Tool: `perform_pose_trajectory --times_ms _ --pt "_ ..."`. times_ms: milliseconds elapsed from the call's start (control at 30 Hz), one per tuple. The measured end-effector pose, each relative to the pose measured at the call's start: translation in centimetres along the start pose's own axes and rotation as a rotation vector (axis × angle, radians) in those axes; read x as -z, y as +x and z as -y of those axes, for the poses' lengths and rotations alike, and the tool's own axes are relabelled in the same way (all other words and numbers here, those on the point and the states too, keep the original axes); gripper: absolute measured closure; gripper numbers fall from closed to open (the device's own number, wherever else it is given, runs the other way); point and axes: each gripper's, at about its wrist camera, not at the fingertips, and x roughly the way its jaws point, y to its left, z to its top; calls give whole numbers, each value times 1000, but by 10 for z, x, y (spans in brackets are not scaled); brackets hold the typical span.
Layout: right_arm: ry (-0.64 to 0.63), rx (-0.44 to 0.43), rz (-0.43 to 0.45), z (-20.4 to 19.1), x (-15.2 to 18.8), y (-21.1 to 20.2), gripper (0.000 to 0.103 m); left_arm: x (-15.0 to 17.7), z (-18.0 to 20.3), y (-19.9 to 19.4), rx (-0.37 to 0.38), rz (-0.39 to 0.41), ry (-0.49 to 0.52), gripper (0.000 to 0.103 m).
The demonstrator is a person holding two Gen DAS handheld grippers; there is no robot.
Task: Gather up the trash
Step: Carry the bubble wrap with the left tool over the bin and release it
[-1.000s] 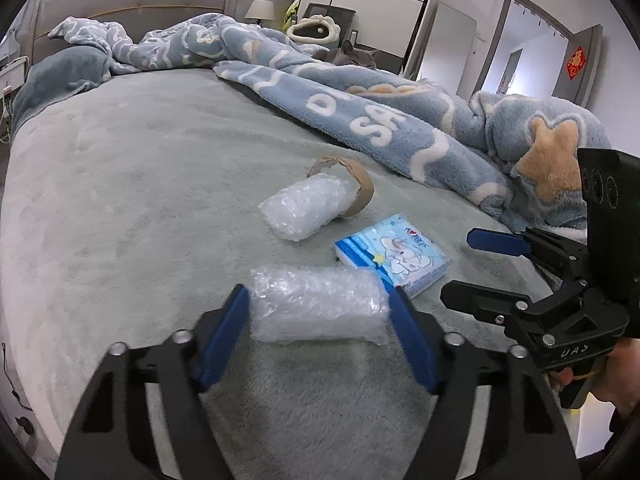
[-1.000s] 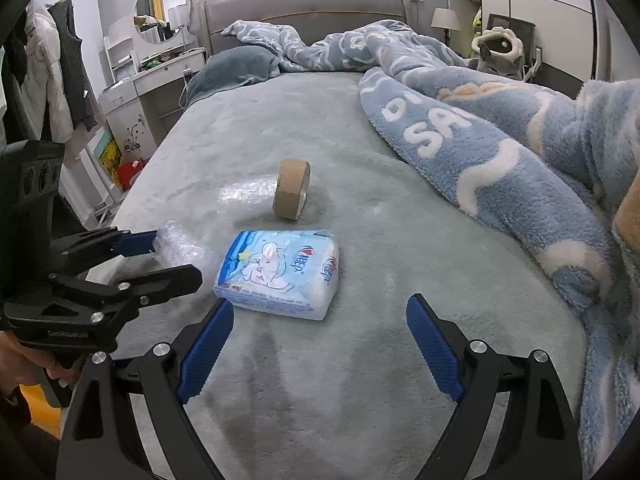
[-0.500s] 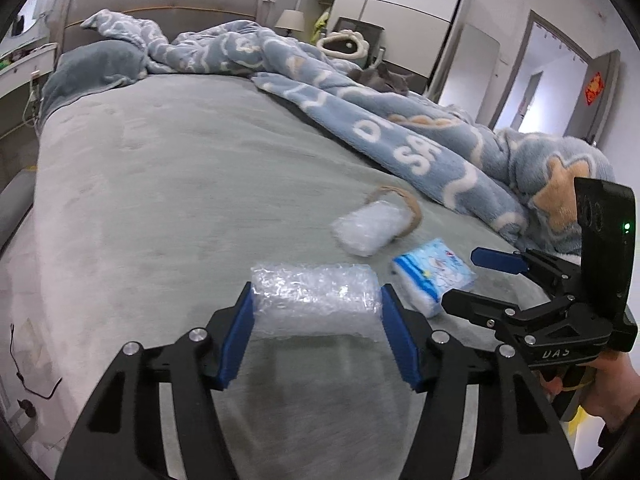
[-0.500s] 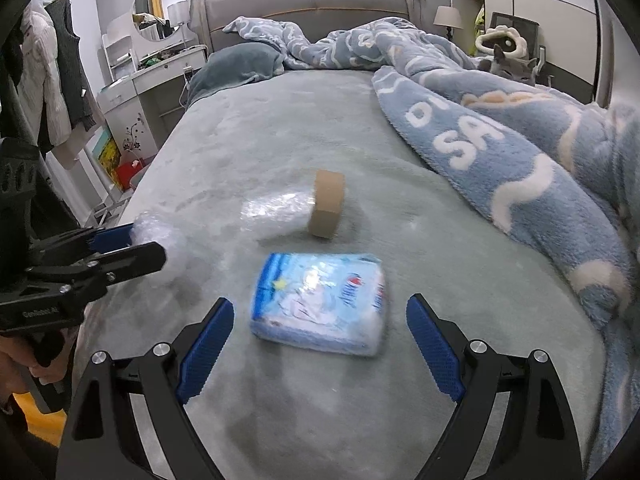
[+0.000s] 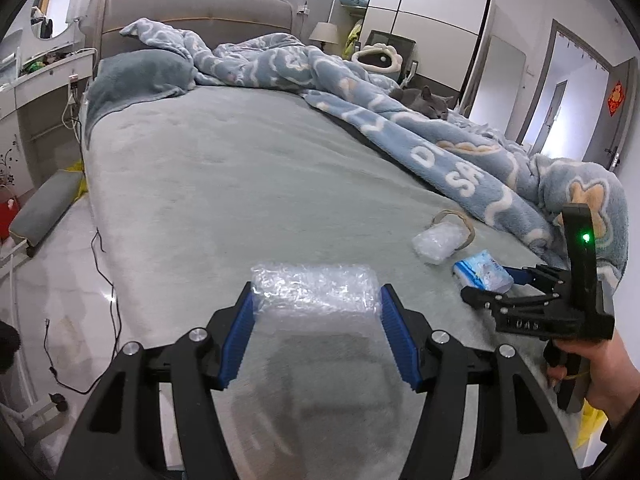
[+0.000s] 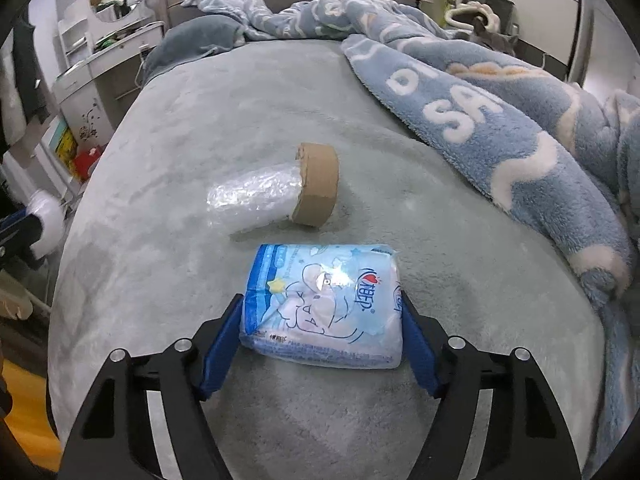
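Since a second ago, both hands have shifted: the left gripper (image 5: 316,336) has lifted its bubble-wrap roll (image 5: 314,286) off the bed (image 5: 240,184), and the right gripper (image 6: 320,344) has come forward until the tissue pack (image 6: 324,304) sits between its blue pads.

Bed: grey-green cover, wide and bare toward 12 o'clock; blue blanket (image 6: 500,120) heaped from 1 to 4 o'clock in the right wrist view. A grey cat (image 5: 426,102) lies on it, far off.

Remaining trash at 12 o'clock of the tissue pack: a cardboard tape core (image 6: 318,184) with a second bubble-wrap wad (image 6: 252,196) stuffed in it, near but apart from the pack.

Left jaws: clenched on the roll, pads pressing both ends, wrap slightly squashed. Right jaws: closing, the pack's long sides right at both pads; whether they press yet, cannot tell.

Judgement for the step: finish the squeeze gently. The pack is soft and slick-wrapped, likely to bulge or slide forward. It sits toward the pad tips; a deeper seat would hold better. Lift straight up, clear of the blanket edge at 3 o'clock.
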Motion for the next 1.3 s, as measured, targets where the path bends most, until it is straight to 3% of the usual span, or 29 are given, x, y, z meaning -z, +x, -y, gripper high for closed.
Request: perform_pose_trajectory --times_ms 233,533,800,1300 --pt "41 31 -7 -10 0 -20 30 4 -15 -26 -46 6 -16 39" --pt "58 -7 51 -37 8 -64 30 24 -14 -55 -98 -39 -5 39" --pt "36 -89 108 -81 33 -97 30 56 -32 -79 -161 -71 -9 39" --pt "-26 -223 140 -172 62 -120 30 131 -86 -95 -261 -215 -137 39"
